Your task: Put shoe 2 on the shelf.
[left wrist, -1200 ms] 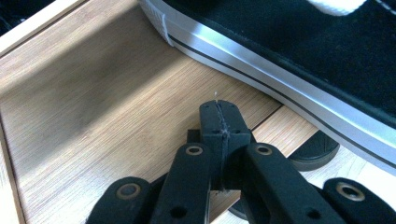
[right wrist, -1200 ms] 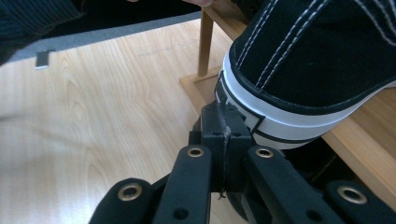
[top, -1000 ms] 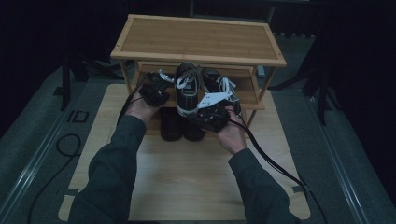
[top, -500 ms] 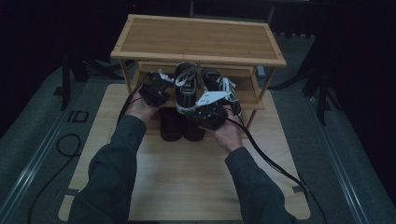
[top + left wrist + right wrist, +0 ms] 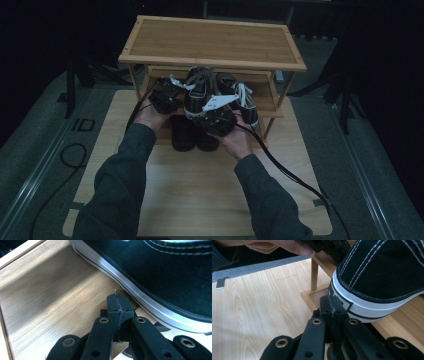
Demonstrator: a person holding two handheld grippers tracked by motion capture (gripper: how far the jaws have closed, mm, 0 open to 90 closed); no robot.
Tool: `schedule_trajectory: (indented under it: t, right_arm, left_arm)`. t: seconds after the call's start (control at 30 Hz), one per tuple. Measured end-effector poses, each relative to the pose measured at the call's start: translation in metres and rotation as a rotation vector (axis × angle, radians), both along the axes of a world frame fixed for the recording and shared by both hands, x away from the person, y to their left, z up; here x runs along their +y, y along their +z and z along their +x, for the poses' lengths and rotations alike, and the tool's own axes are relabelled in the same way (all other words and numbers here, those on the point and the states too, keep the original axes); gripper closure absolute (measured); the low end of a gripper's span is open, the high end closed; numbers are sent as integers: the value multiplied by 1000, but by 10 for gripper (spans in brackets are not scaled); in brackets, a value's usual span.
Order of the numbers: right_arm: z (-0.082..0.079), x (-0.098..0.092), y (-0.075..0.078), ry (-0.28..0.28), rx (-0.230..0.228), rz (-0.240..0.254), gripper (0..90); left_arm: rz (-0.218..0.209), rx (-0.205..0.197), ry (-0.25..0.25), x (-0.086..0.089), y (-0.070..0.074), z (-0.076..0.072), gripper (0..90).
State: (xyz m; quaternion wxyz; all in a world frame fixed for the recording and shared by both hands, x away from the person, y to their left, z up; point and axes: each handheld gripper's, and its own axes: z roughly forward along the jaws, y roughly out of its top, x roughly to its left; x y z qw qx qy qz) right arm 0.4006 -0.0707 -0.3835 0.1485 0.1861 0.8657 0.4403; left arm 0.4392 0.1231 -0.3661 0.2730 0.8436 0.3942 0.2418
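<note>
I am finding the high view dim and underexposed: the room around the bamboo rack (image 5: 212, 42) is sinking into black, and fine detail is smearing into grain. The two gripper views are reading far brighter. In the left gripper view, a soft shadow band is crossing the shelf board (image 5: 50, 297), and the white sole (image 5: 140, 292) of the shoe is catching a mild sheen (no blown highlights). The nearest jaw links are looking slightly soft.

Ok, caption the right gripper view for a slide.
Shut right claw at the heel of a black sneaker on the bamboo rack.
</note>
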Motion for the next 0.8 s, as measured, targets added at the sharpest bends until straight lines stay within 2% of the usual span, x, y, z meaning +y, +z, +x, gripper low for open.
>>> schedule_trajectory:
  t: [0.8]
  right_arm:
    - [7,3,2,-19,4,-18,900]
  left_arm:
    - [4,-5,0,-1,0,0,900]
